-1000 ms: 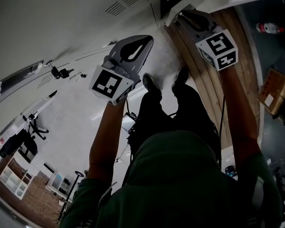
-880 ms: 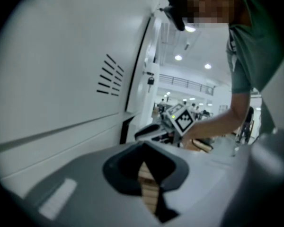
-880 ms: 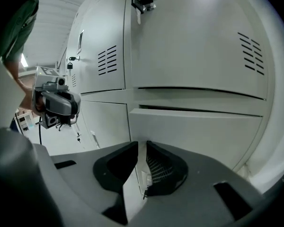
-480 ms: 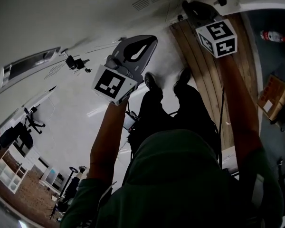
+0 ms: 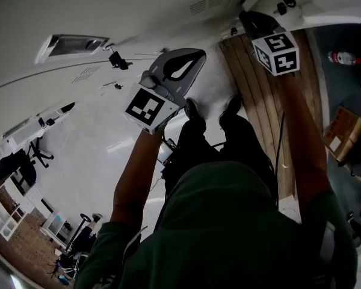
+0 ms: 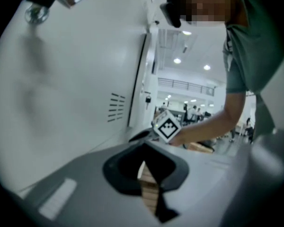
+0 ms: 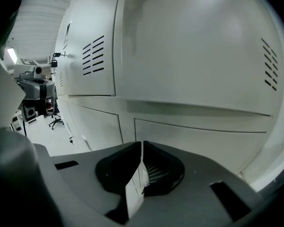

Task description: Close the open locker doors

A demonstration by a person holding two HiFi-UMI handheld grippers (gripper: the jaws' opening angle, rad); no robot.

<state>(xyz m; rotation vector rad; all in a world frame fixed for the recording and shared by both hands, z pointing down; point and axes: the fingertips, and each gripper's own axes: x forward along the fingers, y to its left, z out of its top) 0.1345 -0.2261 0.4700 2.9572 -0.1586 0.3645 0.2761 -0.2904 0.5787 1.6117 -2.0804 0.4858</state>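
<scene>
White locker doors (image 5: 108, 17) run across the top of the head view. Key latches (image 5: 115, 59) stick out of them. My left gripper (image 5: 189, 59) is shut and empty, held just off the locker face. In the left gripper view its jaws (image 6: 144, 150) meet beside a large white door (image 6: 80, 79) with vent slots (image 6: 116, 108). My right gripper (image 5: 251, 19) is shut, close to a white door panel (image 5: 325, 8) at the top right. In the right gripper view its jaws (image 7: 142, 145) point at a vented locker door (image 7: 189, 46) that fills the view.
A wooden floor strip (image 5: 262, 101) runs under the right arm, and the person's shoes (image 5: 192, 108) stand on white floor. A bottle (image 5: 343, 57) and a cardboard box (image 5: 340, 131) lie at the right. An office chair (image 7: 54, 119) stands far left of the lockers.
Both grippers have risen towards the lockers, the right one further up and right. The locker faces have slid right in the head view. Both stay shut.
</scene>
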